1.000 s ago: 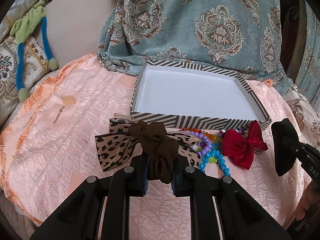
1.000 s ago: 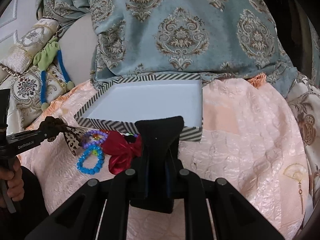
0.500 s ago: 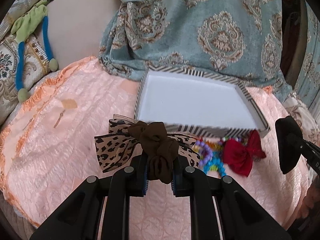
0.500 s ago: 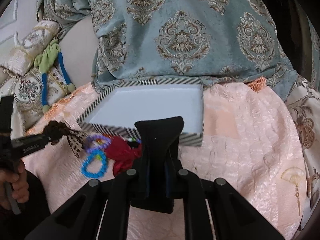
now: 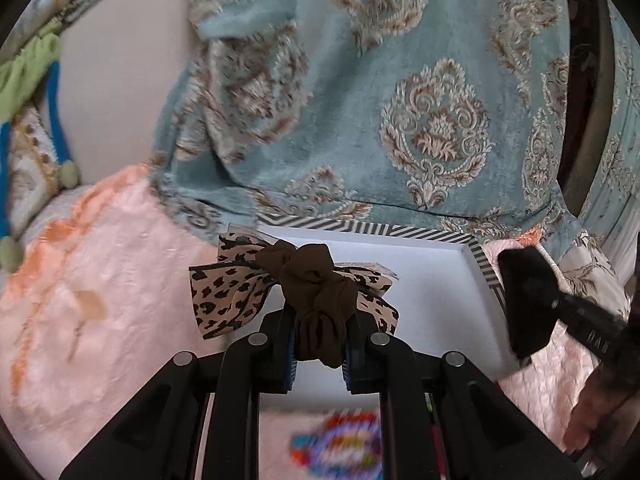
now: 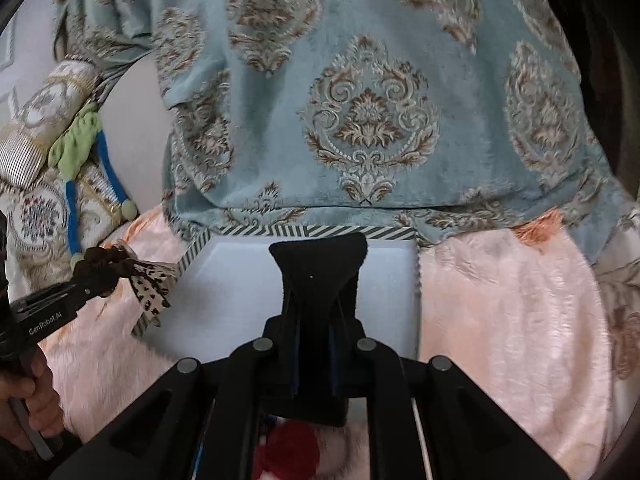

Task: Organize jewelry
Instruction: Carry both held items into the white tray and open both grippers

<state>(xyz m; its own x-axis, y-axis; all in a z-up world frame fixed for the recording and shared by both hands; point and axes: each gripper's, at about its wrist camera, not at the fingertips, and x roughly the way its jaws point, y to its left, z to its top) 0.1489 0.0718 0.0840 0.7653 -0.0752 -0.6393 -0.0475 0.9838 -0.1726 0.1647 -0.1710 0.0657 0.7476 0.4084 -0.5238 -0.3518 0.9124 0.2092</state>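
My left gripper (image 5: 319,354) is shut on a leopard-print bow with a brown knot (image 5: 316,292) and holds it above the left part of the white tray with a striped rim (image 5: 486,268). My right gripper (image 6: 316,354) is shut on a black velvet bow (image 6: 320,268) and holds it over the tray (image 6: 296,232). The black bow also shows in the left wrist view (image 5: 528,300) at the tray's right edge. The leopard bow shows in the right wrist view (image 6: 148,280) at the tray's left edge.
Colourful bead bracelets (image 5: 340,448) lie blurred on the peach quilt (image 5: 100,300) in front of the tray. A red bow (image 6: 288,452) lies below my right gripper. A teal damask cushion (image 6: 360,100) stands right behind the tray. A green and blue cord (image 6: 76,168) hangs at the left.
Both grippers have moved forward and up, from in front of the tray to over it, each with its bow. The beads and red bow now lie beneath and behind the fingers.
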